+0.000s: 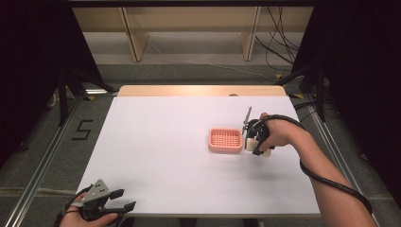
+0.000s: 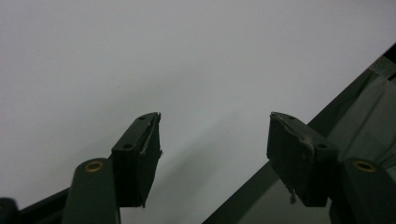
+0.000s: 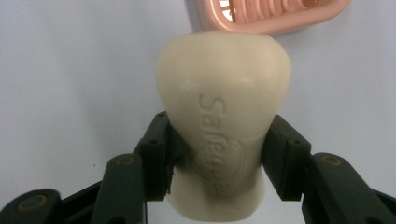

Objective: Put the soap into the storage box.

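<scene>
right gripper view has the right gripper [image 3: 215, 156] with its matte black fingers [image 3: 156, 156] clamped on the narrow sides of a smooth, waxy cream soap bar [image 3: 223, 88], rounded at its corners with embossed lettering down its face. just beyond the bar's far end lies a glossy pink plastic soap dish [image 3: 271, 16], ribbed with slats, on the plain white surface [image 3: 70, 70]. high view shows the left gripper [image 1: 124, 199] at the near edge of the surface, its blocky, scuffed fingers [image 2: 140, 154] spread wide with nothing between them.
</scene>
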`<state>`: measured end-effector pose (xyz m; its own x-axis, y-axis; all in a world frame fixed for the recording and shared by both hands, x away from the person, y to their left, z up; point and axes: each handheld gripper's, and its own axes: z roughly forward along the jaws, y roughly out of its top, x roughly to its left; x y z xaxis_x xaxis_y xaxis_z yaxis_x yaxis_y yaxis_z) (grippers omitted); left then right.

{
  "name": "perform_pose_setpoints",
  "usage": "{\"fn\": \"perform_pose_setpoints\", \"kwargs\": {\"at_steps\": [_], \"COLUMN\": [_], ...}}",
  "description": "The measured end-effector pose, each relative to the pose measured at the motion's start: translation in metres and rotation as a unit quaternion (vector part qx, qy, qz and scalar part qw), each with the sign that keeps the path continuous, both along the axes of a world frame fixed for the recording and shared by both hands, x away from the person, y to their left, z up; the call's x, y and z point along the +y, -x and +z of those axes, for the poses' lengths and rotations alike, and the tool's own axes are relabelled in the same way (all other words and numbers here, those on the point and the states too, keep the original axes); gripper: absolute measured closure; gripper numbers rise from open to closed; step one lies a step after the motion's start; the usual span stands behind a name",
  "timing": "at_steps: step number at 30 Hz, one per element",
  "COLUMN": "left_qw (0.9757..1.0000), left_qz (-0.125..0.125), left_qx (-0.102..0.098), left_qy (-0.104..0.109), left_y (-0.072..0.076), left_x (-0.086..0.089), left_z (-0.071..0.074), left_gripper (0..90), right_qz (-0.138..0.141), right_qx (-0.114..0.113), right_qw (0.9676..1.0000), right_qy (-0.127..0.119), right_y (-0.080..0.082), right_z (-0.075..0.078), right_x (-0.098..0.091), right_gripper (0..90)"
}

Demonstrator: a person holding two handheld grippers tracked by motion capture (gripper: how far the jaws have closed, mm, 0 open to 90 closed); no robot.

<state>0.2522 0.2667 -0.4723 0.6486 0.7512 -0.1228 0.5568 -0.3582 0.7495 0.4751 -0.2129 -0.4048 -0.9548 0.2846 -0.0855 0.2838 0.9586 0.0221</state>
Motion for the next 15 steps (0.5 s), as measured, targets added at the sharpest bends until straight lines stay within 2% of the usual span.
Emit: {"fn": "perform_pose_setpoints", "kwargs": {"at_steps": [1, 5, 6, 8, 9, 11, 12, 13, 15], "left_qw": [1.0, 1.0, 1.0, 1.0, 1.0, 1.0, 1.0, 1.0, 1.0], "left_qz": [0.001, 0.005, 0.005, 0.005, 0.005, 0.005, 0.004, 0.004, 0.001], "left_qx": [0.0, -0.001, -0.001, -0.001, -0.001, -0.001, 0.0, 0.0, 0.001], "left_qy": [0.001, 0.008, 0.008, 0.008, 0.008, 0.008, 0.008, 0.008, 0.003], "left_y": [0.0, 0.0003, 0.0003, 0.0003, 0.0003, 0.0003, 0.0003, 0.0003, 0.0001], "left_x": [-0.0001, -0.0011, -0.0011, -0.0011, -0.001, -0.0009, -0.0007, -0.0007, 0.0], "left_z": [-0.0001, -0.0006, -0.0005, -0.0005, -0.0005, -0.0004, -0.0003, -0.0003, -0.0001], "left_gripper": [34.5, 34.5, 34.5, 34.5, 34.5, 34.5, 34.5, 34.5, 34.5], "right_qz": [-0.009, -0.007, -0.004, 0.004, -0.005, 0.005, -0.004, 0.008, -0.001], "right_qx": [0.001, 0.002, -0.005, 0.0, 0.0, -0.002, 0.001, -0.003, -0.004], "right_qw": [1.0, 1.0, 1.0, 1.0, 1.0, 1.0, 1.0, 1.0, 1.0], "right_qy": [0.001, 0.0, 0.001, -0.001, 0.002, 0.002, 0.006, 0.001, 0.003], "right_y": [0.0008, 0.0001, -0.0002, -0.0017, -0.0007, -0.0024, -0.0012, -0.0029, -0.002], "right_z": [0.0002, 0.0006, 0.0004, 0.0002, 0.0009, 0.0002, 0.0013, 0.0004, 0.0009], "right_x": [0.0014, 0.0039, 0.0041, 0.0044, 0.0059, 0.0072, 0.0089, 0.0086, 0.0094], "right_gripper": [50.6, 50.5, 50.5, 50.6, 50.5, 50.6, 50.5, 50.5, 50.6]}}
